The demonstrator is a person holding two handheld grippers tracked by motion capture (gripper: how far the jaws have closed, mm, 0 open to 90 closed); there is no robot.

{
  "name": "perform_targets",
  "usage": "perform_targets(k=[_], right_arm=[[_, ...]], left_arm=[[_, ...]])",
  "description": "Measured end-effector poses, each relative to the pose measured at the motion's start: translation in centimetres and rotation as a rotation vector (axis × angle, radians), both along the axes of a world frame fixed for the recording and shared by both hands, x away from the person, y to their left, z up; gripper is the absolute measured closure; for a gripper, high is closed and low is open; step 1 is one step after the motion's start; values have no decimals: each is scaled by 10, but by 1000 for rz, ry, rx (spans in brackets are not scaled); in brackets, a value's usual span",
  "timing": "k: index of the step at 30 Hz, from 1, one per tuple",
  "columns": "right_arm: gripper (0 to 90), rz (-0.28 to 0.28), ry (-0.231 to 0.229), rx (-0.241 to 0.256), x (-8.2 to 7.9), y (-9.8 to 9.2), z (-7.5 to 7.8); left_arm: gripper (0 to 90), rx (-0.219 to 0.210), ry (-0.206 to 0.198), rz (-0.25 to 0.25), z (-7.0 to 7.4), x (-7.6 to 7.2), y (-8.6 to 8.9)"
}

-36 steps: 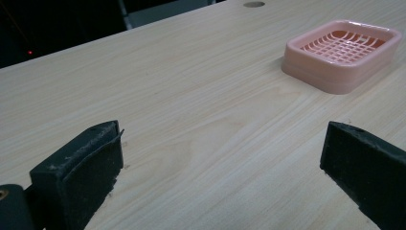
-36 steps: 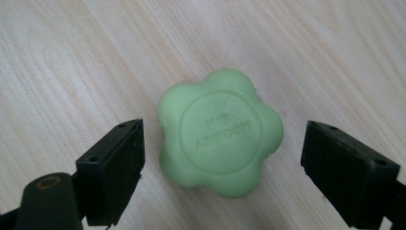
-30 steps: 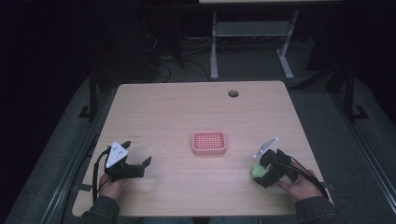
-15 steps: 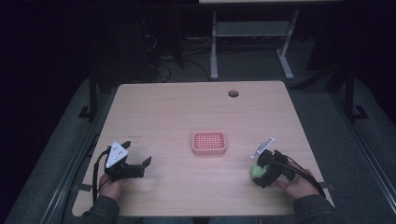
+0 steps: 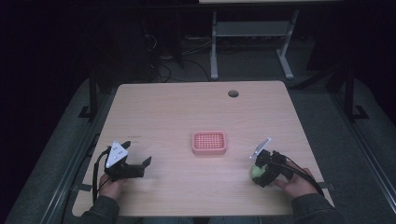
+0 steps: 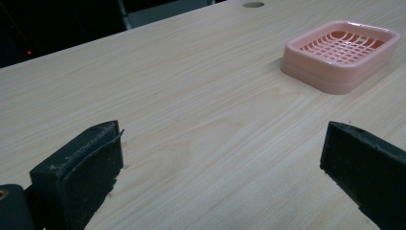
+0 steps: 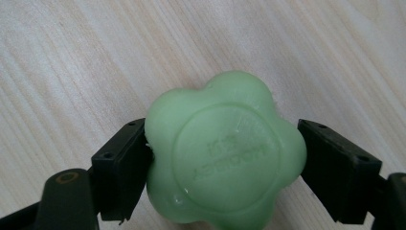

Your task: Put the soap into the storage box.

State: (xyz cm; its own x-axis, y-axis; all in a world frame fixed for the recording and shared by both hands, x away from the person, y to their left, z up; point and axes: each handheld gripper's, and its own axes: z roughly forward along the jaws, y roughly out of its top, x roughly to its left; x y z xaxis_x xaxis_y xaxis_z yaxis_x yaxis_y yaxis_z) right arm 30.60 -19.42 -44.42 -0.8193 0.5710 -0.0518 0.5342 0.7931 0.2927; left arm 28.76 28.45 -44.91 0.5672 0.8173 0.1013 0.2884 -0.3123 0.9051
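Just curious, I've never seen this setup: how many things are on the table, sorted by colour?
Pink: 1, the soap dish
Green: 1, the flower-shaped soap, held by the right hand-held gripper
Black: 2 hand-held grippers, counting the left hand-held gripper
Total: 4

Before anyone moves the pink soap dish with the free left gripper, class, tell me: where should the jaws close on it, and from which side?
Probably across the pink soap dish's near long wall, coming from above. It lies flat on the table, so only its raised rim offers an edge; one jaw goes inside over the grid, one outside. The left gripper stands open; the right gripper already clamps the green soap.
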Motion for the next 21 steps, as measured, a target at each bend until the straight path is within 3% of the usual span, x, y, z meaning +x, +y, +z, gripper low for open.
perform_targets(k=[21], right_arm=[[257, 11, 2, -17, -1, 1, 1]], left_arm=[[2, -6, -2, 0, 0, 0, 0]])
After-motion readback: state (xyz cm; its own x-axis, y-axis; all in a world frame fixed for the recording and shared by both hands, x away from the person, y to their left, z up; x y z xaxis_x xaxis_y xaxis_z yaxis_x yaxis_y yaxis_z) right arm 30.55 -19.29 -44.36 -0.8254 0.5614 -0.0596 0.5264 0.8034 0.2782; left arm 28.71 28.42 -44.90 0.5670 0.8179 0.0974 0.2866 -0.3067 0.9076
